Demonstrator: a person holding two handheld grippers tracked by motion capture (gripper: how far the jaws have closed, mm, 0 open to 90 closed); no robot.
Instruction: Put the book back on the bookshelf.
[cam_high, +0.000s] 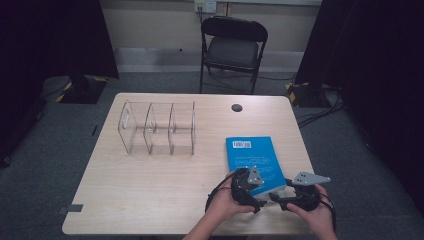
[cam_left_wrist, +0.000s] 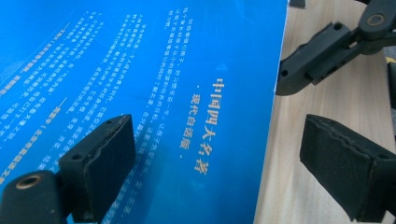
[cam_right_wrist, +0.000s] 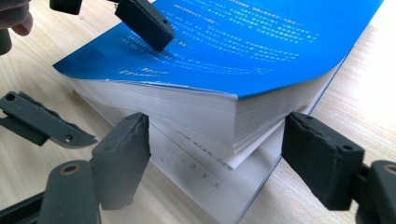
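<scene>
The blue book (cam_high: 254, 162) lies flat on the tabletop (cam_high: 150, 185), right in front of both tools. Its long side runs away from the person, toward the far edge. Its near end is the end the tools have reached.

The left tool (cam_high: 260, 187) sits over the near end of the book. In the left gripper view its jaws stand wide apart. One jaw hangs over the blue cover and the other hangs over the bare wood past the book's edge. Nothing is pinched between them.

The right tool (cam_high: 275, 196) is just beside the near right corner of the book, low and close to the wood. In the right gripper view the fat stack of pages (cam_right_wrist: 196, 119) is tipped up at this corner, while some loose pages and the bottom cover lie flat under it. The corner of the stack sits between this tool's two jaws. The jaws are partly open and I cannot see the pads (cam_right_wrist: 123, 154) pressing on the paper, so it holds nothing.

The right tool looks like the nearer one for a grab, because the book's corner is straight ahead of it, inside its gap. The left tool is more on top of the book, pointing down at the cover.

A clear plastic rack (cam_high: 157, 127) stands well apart from both tools, far off to their left.
</scene>
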